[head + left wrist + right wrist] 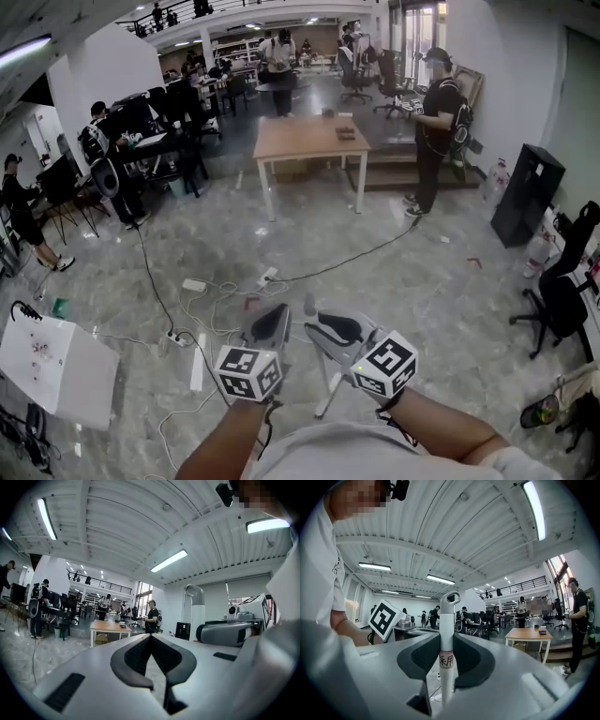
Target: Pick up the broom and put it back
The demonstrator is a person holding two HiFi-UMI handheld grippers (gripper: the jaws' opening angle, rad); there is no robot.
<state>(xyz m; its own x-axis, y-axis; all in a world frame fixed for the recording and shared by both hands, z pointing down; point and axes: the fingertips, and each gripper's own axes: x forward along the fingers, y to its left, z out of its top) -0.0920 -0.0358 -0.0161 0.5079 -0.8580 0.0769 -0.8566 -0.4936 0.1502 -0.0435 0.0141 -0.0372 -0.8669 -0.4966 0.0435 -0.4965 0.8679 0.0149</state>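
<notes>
Two grippers point out level above the floor (422, 281). The right gripper (317, 328) clamps the broom (446, 665) by its white handle. The left gripper (275, 319) has its jaws together, empty.

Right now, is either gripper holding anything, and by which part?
Right gripper holds the broom by its white handle, near the looped top end. Left gripper holds nothing.

White broom (446, 639) upright; labelled handle, loop on top.
</notes>
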